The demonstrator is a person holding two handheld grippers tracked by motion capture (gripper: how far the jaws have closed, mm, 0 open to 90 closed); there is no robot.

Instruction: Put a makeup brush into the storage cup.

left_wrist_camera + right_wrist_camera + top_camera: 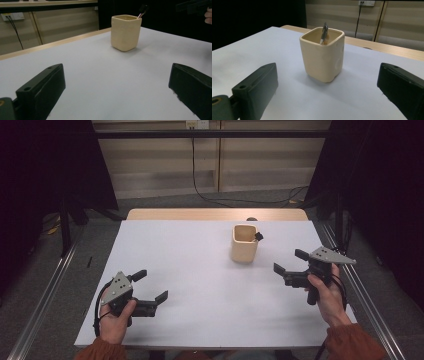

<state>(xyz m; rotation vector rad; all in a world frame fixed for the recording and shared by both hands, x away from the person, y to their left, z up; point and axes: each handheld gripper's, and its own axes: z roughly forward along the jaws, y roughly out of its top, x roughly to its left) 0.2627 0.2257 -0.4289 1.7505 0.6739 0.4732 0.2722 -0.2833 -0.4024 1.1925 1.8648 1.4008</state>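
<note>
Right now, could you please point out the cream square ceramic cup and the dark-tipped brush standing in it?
cream square ceramic cup [322, 62], right gripper view, front wall.
dark-tipped brush [324, 32], right gripper view, dark tip above the rim.

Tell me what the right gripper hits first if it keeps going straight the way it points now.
Most likely the cream square cup, which sits nearly centred between the right gripper's open jaws. Bare white table lies between them. A dark-tipped brush stands inside the cup.
</note>
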